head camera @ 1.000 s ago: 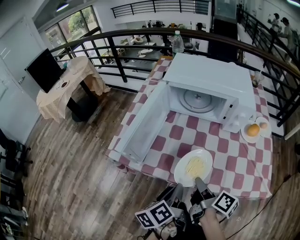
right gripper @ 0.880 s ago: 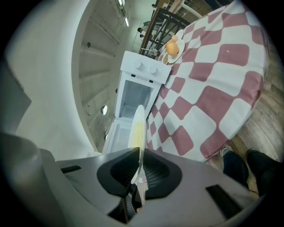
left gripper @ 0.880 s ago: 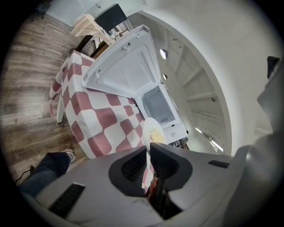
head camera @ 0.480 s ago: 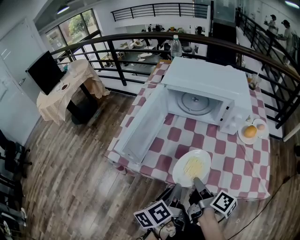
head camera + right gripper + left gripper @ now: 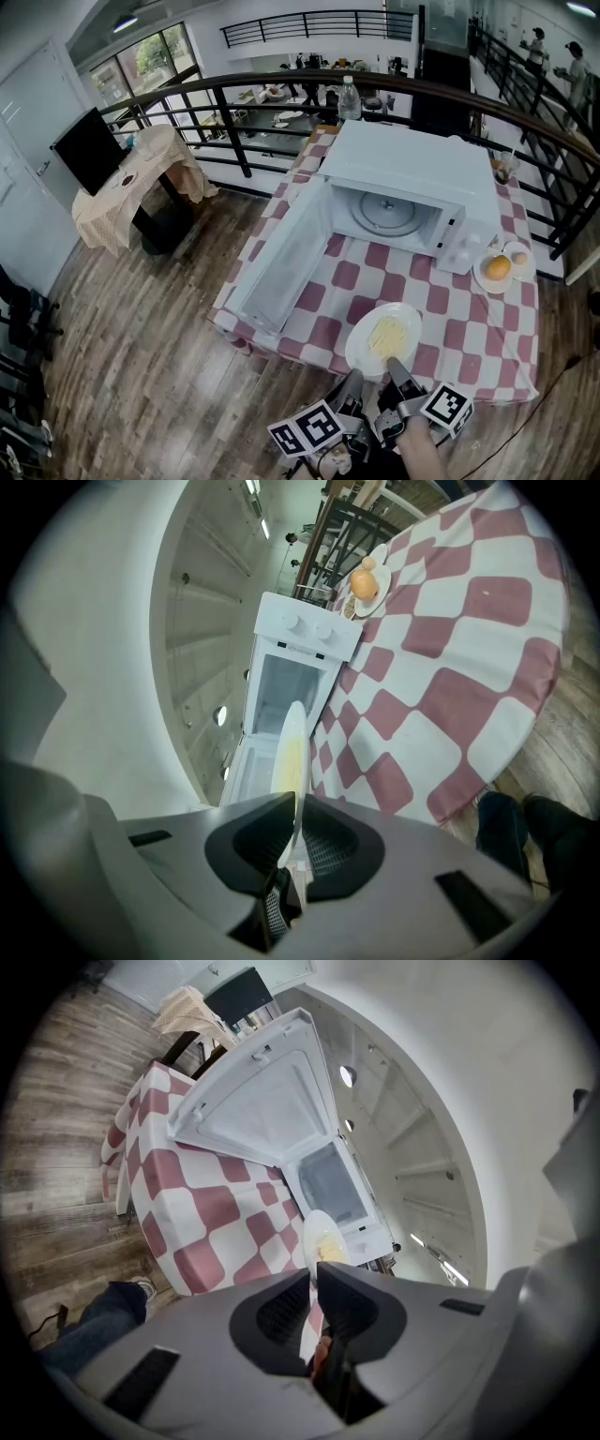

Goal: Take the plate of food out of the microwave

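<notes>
A white plate of yellow food [image 5: 384, 336] hangs level over the near edge of the checked table [image 5: 469, 319], outside the white microwave [image 5: 412, 159]. The microwave's door [image 5: 281, 253] hangs open to the left and its glass turntable [image 5: 384, 211] is bare. My right gripper [image 5: 392, 364] is shut on the plate's near rim; in the right gripper view the plate [image 5: 289, 747] runs edge-on between the jaws of that gripper [image 5: 295, 803]. My left gripper [image 5: 354, 375] meets the rim just to the left, and its jaws [image 5: 314, 1274] close on the edge of the plate [image 5: 323, 1241].
A small plate with an orange [image 5: 499, 269] sits to the right of the microwave. A clear bottle [image 5: 350, 98] stands behind it. A dark railing [image 5: 234, 122] curves round the table's far side. Wooden floor [image 5: 141, 356] lies to the left.
The plate and both grippers keep their places. Only the head view has shifted a little, so the table and microwave sit slightly higher in the picture.
</notes>
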{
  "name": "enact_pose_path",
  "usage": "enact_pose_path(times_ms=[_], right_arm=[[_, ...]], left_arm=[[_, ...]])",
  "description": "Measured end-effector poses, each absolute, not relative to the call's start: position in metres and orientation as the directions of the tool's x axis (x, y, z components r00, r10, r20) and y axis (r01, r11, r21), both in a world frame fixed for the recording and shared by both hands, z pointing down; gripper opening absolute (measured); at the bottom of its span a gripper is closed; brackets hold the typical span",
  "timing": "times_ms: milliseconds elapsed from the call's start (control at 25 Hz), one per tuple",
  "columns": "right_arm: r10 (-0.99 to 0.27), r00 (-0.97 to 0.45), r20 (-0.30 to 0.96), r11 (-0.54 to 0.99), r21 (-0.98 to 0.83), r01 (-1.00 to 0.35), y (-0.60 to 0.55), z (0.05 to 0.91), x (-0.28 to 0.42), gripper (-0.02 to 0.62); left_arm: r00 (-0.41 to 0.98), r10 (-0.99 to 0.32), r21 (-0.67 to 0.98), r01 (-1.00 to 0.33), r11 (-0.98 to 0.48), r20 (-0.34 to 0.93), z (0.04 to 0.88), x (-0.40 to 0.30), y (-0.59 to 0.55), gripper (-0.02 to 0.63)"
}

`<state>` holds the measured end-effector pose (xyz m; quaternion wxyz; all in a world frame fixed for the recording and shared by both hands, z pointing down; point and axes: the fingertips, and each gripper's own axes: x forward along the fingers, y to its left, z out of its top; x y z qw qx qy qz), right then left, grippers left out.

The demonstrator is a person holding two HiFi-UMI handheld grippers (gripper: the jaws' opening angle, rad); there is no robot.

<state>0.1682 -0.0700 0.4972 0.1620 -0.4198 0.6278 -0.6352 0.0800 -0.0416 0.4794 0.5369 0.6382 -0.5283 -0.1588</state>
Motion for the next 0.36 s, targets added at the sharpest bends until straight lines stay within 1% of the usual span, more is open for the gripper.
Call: enact_pose_path(times_ms=[360], right_arm=[[-0.736,-0.579,0.350,-0.187,-0.928,-0.323,-0.089,0.501,0.162,0.028]], left_arm=[[0.404,-0.838,0.854,-0.504,0.129,0.366,0.484,0.073,-0.063,0.054]])
